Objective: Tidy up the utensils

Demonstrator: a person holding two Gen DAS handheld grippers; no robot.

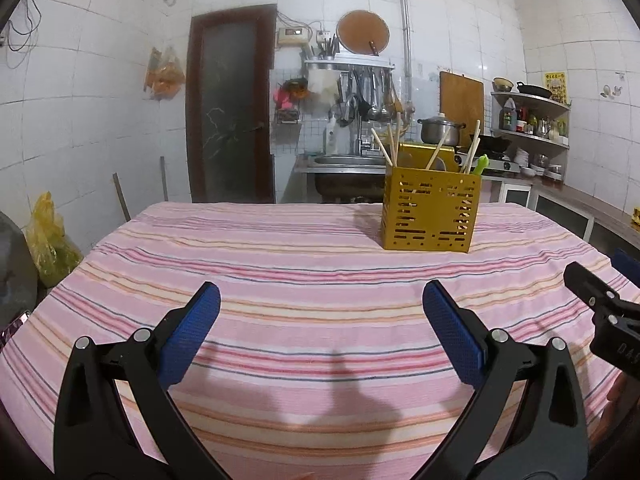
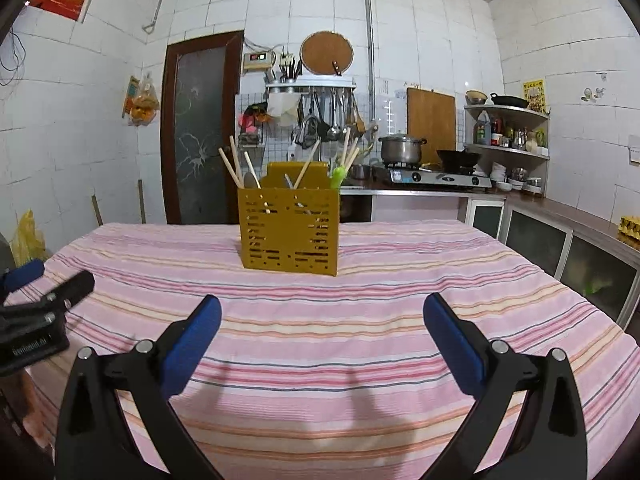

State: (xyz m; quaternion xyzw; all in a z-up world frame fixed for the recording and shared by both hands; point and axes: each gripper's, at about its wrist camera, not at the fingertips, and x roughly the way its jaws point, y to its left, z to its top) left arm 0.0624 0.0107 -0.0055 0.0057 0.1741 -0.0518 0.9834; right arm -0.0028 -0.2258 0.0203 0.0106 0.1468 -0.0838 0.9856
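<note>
A yellow perforated utensil holder (image 1: 430, 208) stands upright on the far part of the table; it also shows in the right wrist view (image 2: 289, 231). Wooden chopsticks (image 1: 390, 145), a green-handled utensil (image 1: 481, 164) and a spoon (image 2: 251, 181) stick out of it. My left gripper (image 1: 321, 300) is open and empty, low over the striped cloth, well short of the holder. My right gripper (image 2: 322, 312) is open and empty too, facing the holder. Each gripper shows at the edge of the other's view.
The table carries a pink striped cloth (image 1: 280, 280). Behind it are a sink (image 1: 344, 162), a stove with a pot (image 2: 402, 150) and wok, hanging ladles, a corner shelf (image 2: 508, 148) and a dark door (image 2: 200, 128). A low counter (image 2: 580, 232) runs along the right.
</note>
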